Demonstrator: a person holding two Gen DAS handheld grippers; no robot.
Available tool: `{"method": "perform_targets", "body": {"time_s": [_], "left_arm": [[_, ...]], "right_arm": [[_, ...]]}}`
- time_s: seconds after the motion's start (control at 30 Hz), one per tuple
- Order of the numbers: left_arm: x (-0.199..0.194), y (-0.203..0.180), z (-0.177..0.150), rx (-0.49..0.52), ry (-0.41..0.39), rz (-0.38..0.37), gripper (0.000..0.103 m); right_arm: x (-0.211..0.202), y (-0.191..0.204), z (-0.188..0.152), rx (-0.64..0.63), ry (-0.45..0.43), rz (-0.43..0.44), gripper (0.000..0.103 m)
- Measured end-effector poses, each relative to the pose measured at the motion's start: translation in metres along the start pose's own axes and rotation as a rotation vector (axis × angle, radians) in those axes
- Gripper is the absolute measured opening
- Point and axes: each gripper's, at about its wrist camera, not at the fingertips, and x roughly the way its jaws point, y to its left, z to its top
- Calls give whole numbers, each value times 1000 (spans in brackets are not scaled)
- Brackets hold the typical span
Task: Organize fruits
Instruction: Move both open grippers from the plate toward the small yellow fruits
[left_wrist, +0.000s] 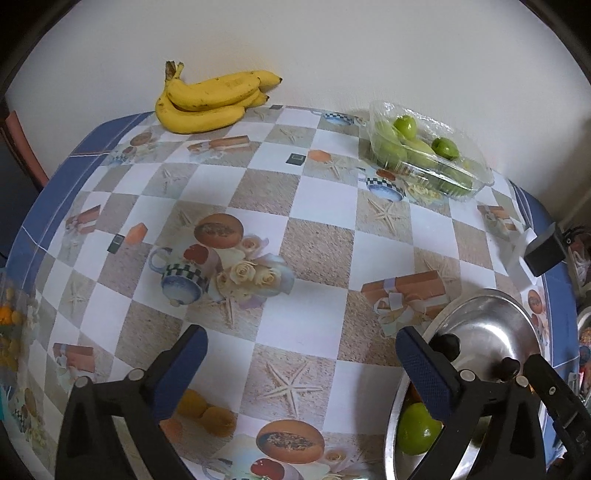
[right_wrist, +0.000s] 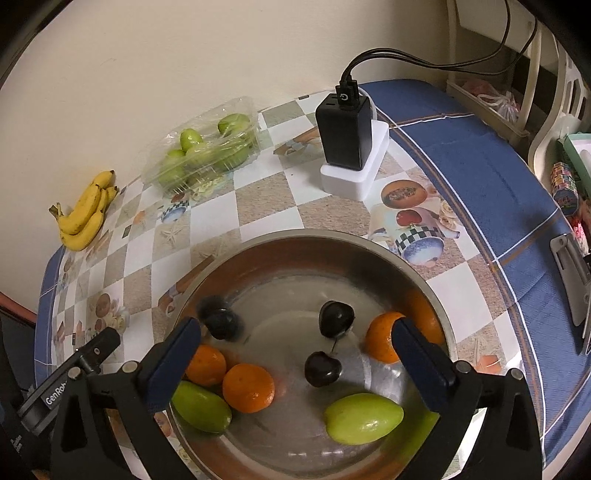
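The right hand-held gripper (right_wrist: 295, 354) hangs spread and empty over the steel bowl (right_wrist: 369, 245), which already holds three oranges (right_wrist: 248, 387), two green fruits (right_wrist: 364, 418) and dark cherries (right_wrist: 322, 368); one cherry (right_wrist: 221, 320) near the bowl's left side is blurred, so it seems to be rolling. The left hand-held gripper (left_wrist: 301, 365) is also spread with nothing between its fingers, above the patterned desk (left_wrist: 317, 243) just beside the bowl. Fruit not yet gathered sits at the far edge by the wall: the banana bunch (left_wrist: 207, 101) and a clear plastic tray (left_wrist: 476, 173) of green fruit. I judge the main risks as the thin tray buckling or tipping if squeezed on one wall, spilling fruit toward the desk edge, the bananas splitting from the bunch if pinched on one finger, and the charger (right_wrist: 345, 131) with its cable being snagged on the reach
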Motion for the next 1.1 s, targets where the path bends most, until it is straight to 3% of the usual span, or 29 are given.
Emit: {"method": "perform_targets", "body": {"time_s": [0.33,0.9,1.1], "left_arm": [[-10,15,3,15,-37,20,103],[-18,43,8,10,-56,-23,103],[-22,62,11,-1,-60,6,103]], "right_arm": [[1,7,-5,13,18,26,103],[8,38,-15,-19,63,73,103],[13,58,-22,-53,86,101,103]]}}
